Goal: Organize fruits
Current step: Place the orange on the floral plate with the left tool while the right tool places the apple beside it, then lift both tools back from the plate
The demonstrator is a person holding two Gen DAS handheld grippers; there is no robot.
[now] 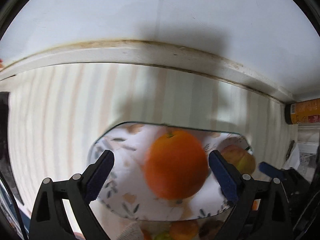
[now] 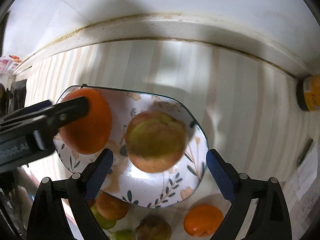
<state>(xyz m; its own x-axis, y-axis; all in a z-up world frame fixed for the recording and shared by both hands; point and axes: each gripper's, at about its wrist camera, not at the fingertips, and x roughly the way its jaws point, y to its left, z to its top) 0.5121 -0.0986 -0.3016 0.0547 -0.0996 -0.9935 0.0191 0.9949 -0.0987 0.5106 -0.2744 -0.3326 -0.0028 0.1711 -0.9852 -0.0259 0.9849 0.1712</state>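
Note:
A floral plate (image 1: pixel 128 160) lies on a striped cloth. An orange (image 1: pixel 176 165) rests on it between the fingers of my left gripper (image 1: pixel 161 156), which stands open; the right pad is close to the fruit and the left pad is well clear. In the right wrist view a red-green apple (image 2: pixel 156 141) sits on the same plate (image 2: pixel 144 188), beside the orange (image 2: pixel 90 128). My right gripper (image 2: pixel 160 153) is open around the apple with gaps on both sides. The left gripper's fingers (image 2: pixel 76 110) partly cover the orange there. The apple (image 1: pixel 242 158) also shows past my left gripper's right finger.
Loose fruit lies just below the plate: two oranges (image 2: pixel 203 220) (image 2: pixel 112 207), a green fruit (image 2: pixel 104 221) and a brownish one (image 2: pixel 153 229). A yellow can (image 2: pixel 312 93) stands at the right by a white ledge (image 2: pixel 180 30). Papers (image 2: pixel 306 176) lie at the right edge.

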